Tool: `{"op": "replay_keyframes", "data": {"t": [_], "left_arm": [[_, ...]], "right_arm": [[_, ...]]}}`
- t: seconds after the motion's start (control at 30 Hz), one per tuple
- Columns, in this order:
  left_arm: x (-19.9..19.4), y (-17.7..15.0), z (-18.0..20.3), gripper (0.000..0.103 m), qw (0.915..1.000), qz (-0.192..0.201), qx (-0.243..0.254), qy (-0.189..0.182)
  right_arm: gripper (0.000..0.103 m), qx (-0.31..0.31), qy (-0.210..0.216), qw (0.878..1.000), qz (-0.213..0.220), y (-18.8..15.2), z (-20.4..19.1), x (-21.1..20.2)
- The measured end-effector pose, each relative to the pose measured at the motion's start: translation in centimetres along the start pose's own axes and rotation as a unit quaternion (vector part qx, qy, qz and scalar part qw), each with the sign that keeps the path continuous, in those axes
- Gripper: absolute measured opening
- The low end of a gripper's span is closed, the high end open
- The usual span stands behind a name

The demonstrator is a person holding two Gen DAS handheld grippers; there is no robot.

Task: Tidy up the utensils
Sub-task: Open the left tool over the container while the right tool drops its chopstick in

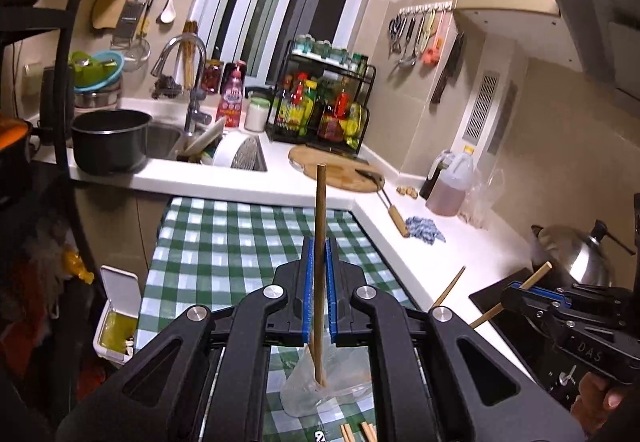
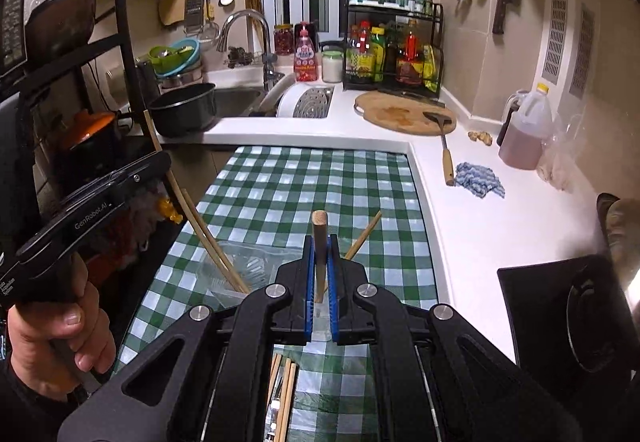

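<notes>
My left gripper (image 1: pixel 319 246) is shut on a wooden chopstick (image 1: pixel 320 226), held upright with its lower end inside a clear plastic cup (image 1: pixel 320 394) on the green checked tablecloth (image 1: pixel 224 242). My right gripper (image 2: pixel 320 246) is shut on another wooden chopstick (image 2: pixel 319 230), above the clear cup (image 2: pixel 256 266), which holds several chopsticks (image 2: pixel 208 238). More chopsticks (image 2: pixel 286 394) lie on the cloth under the right gripper. The right gripper also shows at the right of the left wrist view (image 1: pixel 532 292); the left gripper shows at the left of the right wrist view (image 2: pixel 154 157).
A white counter (image 2: pixel 472 209) wraps behind and to the right, with a round cutting board (image 2: pixel 404 113), a spatula (image 2: pixel 444 145), a blue cloth (image 2: pixel 478 179), an oil jug (image 2: pixel 526 133) and a black cooktop (image 2: pixel 560 306). A sink (image 2: pixel 236 97), a pot (image 2: pixel 184 113) and a condiment rack (image 2: pixel 394 49) stand at the back.
</notes>
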State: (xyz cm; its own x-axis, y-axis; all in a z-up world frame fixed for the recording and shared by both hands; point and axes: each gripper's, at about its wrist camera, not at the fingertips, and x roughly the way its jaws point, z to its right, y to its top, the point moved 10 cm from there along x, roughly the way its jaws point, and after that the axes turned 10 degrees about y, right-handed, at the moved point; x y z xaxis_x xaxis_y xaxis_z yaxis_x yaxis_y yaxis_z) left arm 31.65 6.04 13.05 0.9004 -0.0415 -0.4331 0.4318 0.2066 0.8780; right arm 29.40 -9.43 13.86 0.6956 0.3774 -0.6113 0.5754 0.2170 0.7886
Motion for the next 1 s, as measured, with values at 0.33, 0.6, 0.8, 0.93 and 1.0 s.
{"op": "replay_keyframes", "data": {"t": [0.33, 0.6, 0.8, 0.93, 1.0], "left_arm": [[1.9, -2.2, 0.2, 0.007, 0.9994, -0.033, 0.012, 0.002], [-1.6, -0.8, 0.3, 0.035, 0.9997, 0.012, 0.02, 0.006], [-6.1, 0.3, 1.0, 0.035, 0.9982, 0.054, 0.026, 0.011], [-9.0, -0.2, 1.5, 0.035, 0.9967, 0.068, 0.04, 0.019], [-9.9, -1.0, 1.7, 0.035, 0.996, 0.071, 0.05, 0.022]], "right_arm": [[0.011, 0.029, 0.013, 0.999, -0.038, -2.0, 1.4, 3.5], [0.035, 0.017, -0.005, 1.0, -0.006, -1.8, 1.8, 0.2], [0.037, 0.008, -0.004, 0.999, 0.049, -2.9, 1.2, -4.5], [0.037, 0.003, 0.005, 0.997, 0.077, -5.4, 0.6, -7.0], [0.037, 0.001, 0.012, 0.997, 0.082, -7.1, 0.2, -7.7]]}}
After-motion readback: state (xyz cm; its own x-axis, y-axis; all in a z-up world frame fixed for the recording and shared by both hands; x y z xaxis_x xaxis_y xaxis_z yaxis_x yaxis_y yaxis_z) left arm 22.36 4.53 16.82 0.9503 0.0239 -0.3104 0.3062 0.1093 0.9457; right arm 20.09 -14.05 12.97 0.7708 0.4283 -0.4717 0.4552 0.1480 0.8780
